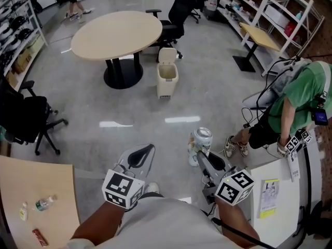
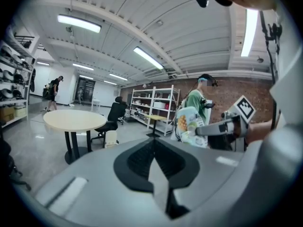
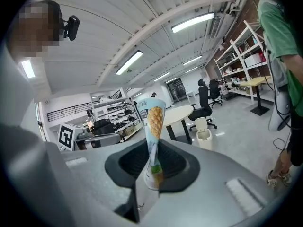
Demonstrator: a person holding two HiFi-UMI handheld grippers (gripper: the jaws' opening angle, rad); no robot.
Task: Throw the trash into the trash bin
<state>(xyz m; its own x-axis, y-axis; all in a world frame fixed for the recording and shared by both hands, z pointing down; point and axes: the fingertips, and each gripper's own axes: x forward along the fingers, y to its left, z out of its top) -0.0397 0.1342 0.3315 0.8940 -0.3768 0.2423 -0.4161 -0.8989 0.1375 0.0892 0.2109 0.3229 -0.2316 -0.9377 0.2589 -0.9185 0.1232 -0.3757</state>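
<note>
Polished floor (image 1: 207, 105) holds the trash bin (image 1: 167, 79) well ahead of the right gripper (image 1: 202, 160), clamped on a snack packet (image 1: 200, 141) edge that might slip; left gripper (image 1: 140, 157) closed, empty.

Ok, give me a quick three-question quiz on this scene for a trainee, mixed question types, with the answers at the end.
1. True or false: the left gripper holds a piece of trash.
2. Where does the trash bin stand? A) on the floor beside the round table B) on a shelf C) on a chair
3. Fill in: the right gripper is shut on a ______.
Key: 1 false, its jaws are together with nothing between them. 2 A. 3 snack packet.
</note>
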